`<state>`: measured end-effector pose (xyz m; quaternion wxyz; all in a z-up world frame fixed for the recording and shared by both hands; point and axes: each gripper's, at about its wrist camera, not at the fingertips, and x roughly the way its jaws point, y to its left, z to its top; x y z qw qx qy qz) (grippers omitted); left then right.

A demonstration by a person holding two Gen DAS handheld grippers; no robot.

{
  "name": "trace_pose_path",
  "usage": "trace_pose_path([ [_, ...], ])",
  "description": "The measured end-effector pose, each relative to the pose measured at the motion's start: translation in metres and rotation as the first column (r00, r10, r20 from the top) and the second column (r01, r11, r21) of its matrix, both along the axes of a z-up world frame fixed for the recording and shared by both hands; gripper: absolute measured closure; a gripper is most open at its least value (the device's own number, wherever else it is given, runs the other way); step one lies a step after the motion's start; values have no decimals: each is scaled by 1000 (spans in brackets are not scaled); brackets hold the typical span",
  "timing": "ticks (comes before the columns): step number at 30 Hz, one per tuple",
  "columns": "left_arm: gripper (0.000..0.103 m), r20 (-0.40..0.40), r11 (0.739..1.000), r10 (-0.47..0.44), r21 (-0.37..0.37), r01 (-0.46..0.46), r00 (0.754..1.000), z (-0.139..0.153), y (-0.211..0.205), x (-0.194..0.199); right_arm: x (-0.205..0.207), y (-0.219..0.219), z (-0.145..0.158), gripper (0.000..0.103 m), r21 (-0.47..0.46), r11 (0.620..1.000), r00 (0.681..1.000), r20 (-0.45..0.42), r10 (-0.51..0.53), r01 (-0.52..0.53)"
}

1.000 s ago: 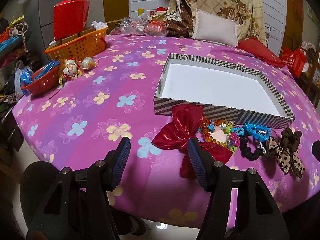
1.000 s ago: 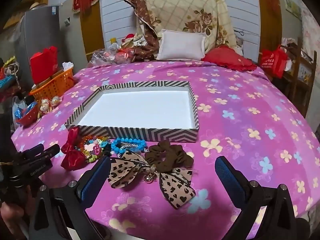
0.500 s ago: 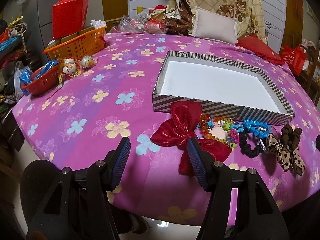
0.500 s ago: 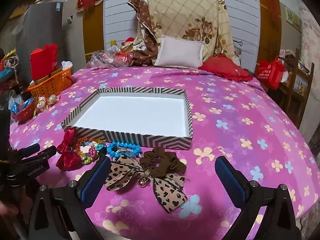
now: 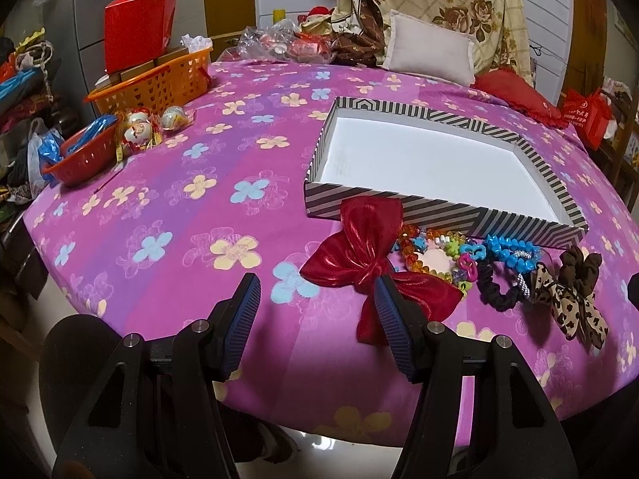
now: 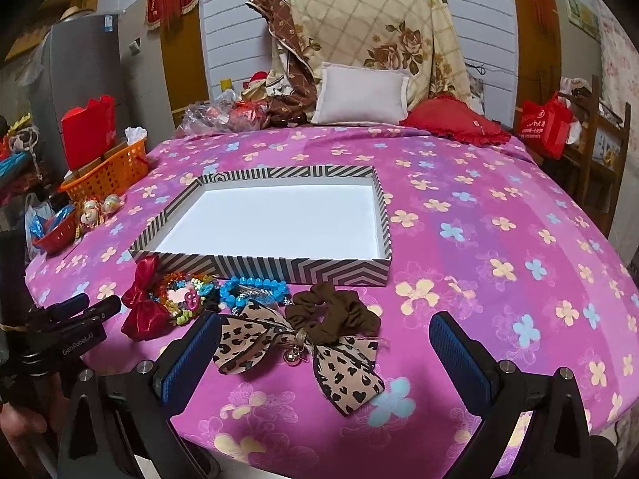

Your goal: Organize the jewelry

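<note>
A shallow striped box (image 6: 279, 269) with a white floor sits in the middle of a pink flowered bedspread (image 6: 479, 239), and everything else lines up against it. Along the box's near wall lies a row of accessories: a shiny red bow (image 5: 371, 259) by the box's left corner, its upper lobe touching the striped wall; next to it a multicoloured bead bracelet (image 5: 435, 255); then a blue bead bracelet (image 5: 509, 249) with a black scrunchie (image 5: 497, 289) just in front of it; then a brown scrunchie (image 6: 333, 313) below the box's right half, overlapping a leopard-print bow (image 6: 295, 353) with a small bell at its knot. The left gripper (image 5: 315, 319) hangs over the bed's near edge below the box's left corner, jaws spread with nothing between them, its right pad just in front of the red bow's lower tail. The right gripper (image 6: 323, 357) hovers wide apart below the box's near wall, framing the leopard-print bow without touching it. Far left of the box stand an orange basket (image 5: 159, 82) and a small red basket (image 5: 80, 155).
</note>
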<state>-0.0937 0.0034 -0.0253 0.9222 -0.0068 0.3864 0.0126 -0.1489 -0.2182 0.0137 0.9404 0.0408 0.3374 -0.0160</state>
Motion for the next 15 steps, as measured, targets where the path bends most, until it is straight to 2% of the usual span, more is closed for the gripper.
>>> trace_pose_path([
  [7, 44, -1, 1000, -10, 4, 10, 1000, 1, -1, 0, -1, 5, 0, 0, -34, 999, 1000, 3, 16, -16],
  [15, 44, -4, 1000, -10, 4, 10, 1000, 1, -2, -1, 0, 5, -10, 0, 52, 998, 999, -10, 43, -43],
])
